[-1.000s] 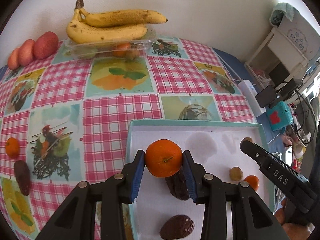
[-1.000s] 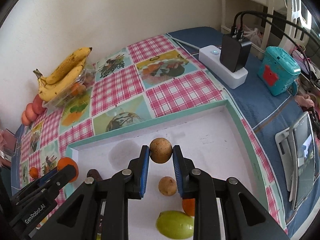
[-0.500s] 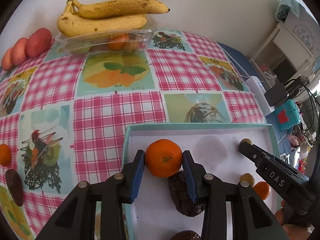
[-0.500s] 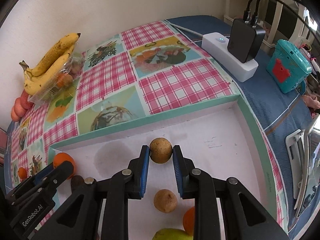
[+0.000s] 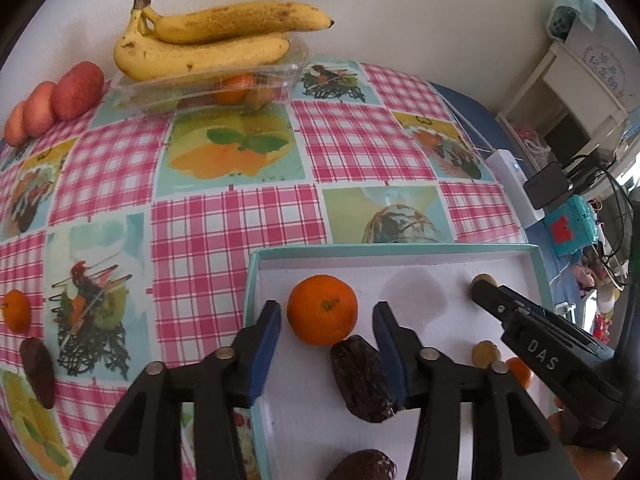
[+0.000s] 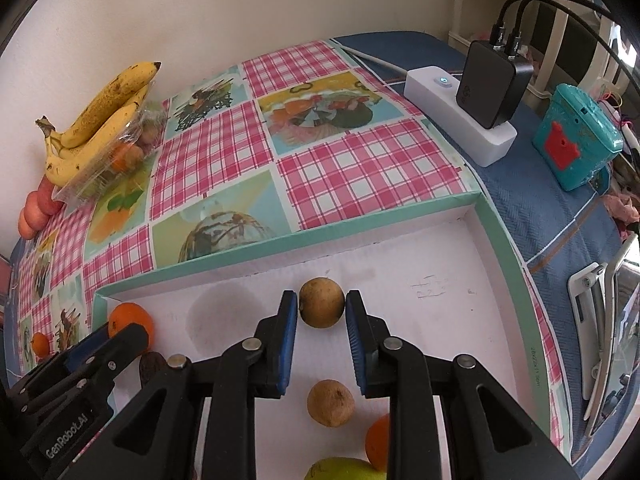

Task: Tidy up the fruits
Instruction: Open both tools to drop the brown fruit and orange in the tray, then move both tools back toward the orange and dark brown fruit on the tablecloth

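My left gripper (image 5: 326,314) is open, its jaws apart on either side of an orange mandarin (image 5: 322,314) that rests on the floor of the white tray (image 5: 400,249) near its left wall. A dark brown fruit (image 5: 362,378) lies just behind the mandarin. My right gripper (image 6: 322,306) is open a little, with a small gap to the round brown fruit (image 6: 321,307) between its pads, which sits on the tray floor (image 6: 440,264). A second brown fruit (image 6: 330,402), an orange (image 6: 378,442) and a green fruit (image 6: 344,470) lie nearer the camera.
Bananas (image 5: 208,46) lie on a clear box (image 5: 208,90) of fruit at the back. Red fruits (image 5: 60,100) sit at the far left. A mandarin (image 5: 15,311) and a dark fruit (image 5: 38,372) lie on the checked cloth. A power strip (image 6: 456,112) and teal box (image 6: 576,140) stand to the right.
Both grippers have opened. The mandarin and the brown fruit now rest on the tray floor, let go. Both grippers also moved forward over the tray.
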